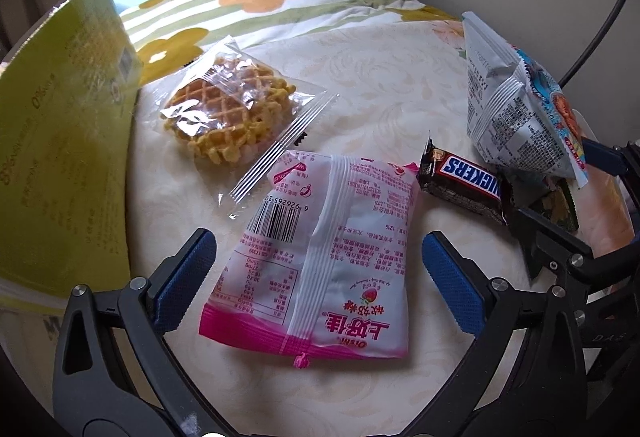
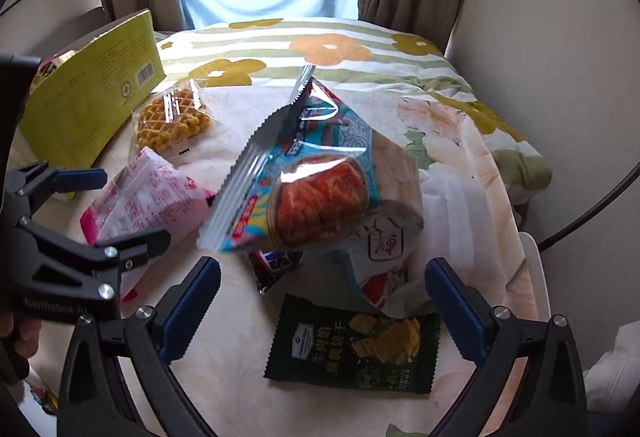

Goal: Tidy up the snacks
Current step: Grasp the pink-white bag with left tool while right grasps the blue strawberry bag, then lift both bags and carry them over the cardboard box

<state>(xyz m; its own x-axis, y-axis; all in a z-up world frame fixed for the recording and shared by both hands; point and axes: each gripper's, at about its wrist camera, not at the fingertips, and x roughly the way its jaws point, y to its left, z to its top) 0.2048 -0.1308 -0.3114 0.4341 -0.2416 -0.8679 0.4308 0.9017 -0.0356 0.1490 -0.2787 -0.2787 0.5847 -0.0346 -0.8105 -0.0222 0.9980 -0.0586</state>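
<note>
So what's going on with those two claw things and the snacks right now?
Left gripper open, straddling the pink snack bag. Right gripper open above the dark green cracker packet. Blue chip bag leans overhead.

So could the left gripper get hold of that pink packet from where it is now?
Probably yes. The left gripper stands open with the pink packet lying flat between its jaws, nothing on top of it. The Snickers bar lies apart, to one side.

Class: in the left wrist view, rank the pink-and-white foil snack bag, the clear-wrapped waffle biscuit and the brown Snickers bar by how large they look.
1. Pink-and-white foil snack bag, though it lies nearest the camera, which inflates it.
2. Clear-wrapped waffle biscuit.
3. Brown Snickers bar, plainly smallest, its far end partly hidden.
</note>
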